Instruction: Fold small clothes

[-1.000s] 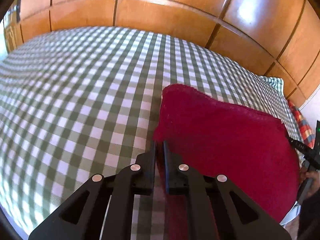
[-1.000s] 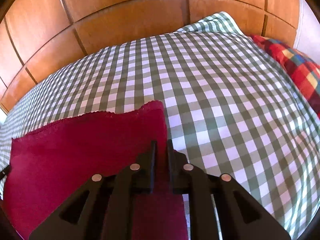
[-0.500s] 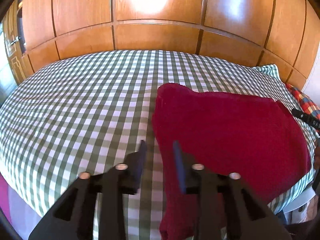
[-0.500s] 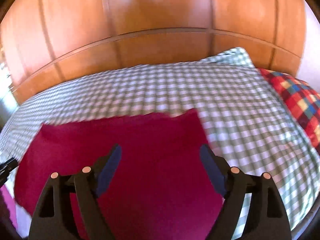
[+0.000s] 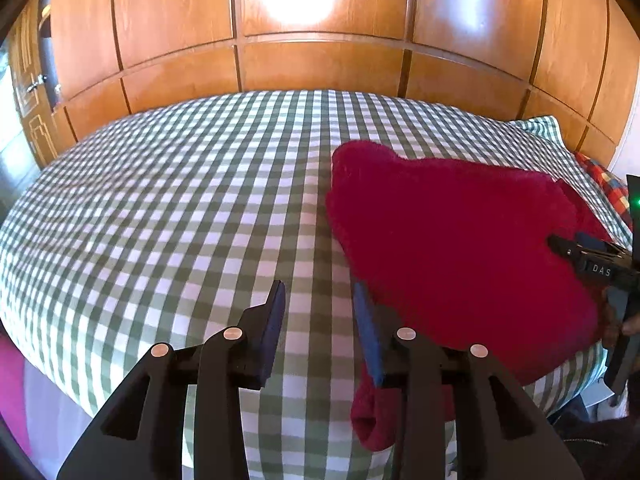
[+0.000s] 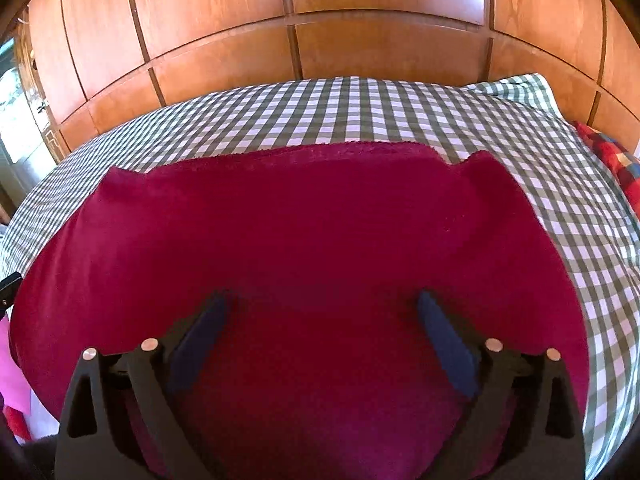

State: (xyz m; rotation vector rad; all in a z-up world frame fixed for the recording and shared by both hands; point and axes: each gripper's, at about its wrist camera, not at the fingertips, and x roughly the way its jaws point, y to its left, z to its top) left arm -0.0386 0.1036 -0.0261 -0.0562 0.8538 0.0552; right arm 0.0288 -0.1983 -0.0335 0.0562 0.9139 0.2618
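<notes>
A dark red fuzzy cloth (image 5: 452,240) lies spread on the green-checked bed (image 5: 180,220), folded over with an under layer showing at its far edge (image 6: 360,150). My left gripper (image 5: 318,294) is open and empty, above the bed at the cloth's left edge. My right gripper (image 6: 320,304) is wide open and empty, hovering over the near middle of the cloth (image 6: 312,240). The right gripper also shows at the right edge of the left wrist view (image 5: 592,264).
A wooden panelled wall (image 5: 320,60) stands behind the bed. A red plaid pillow (image 6: 616,156) lies at the right end. Something pink (image 6: 12,376) shows past the bed's near left edge.
Both grippers were shut on the cloth's edge one second ago. They have opened, let the cloth go and pulled back toward me. The cloth now lies flat.
</notes>
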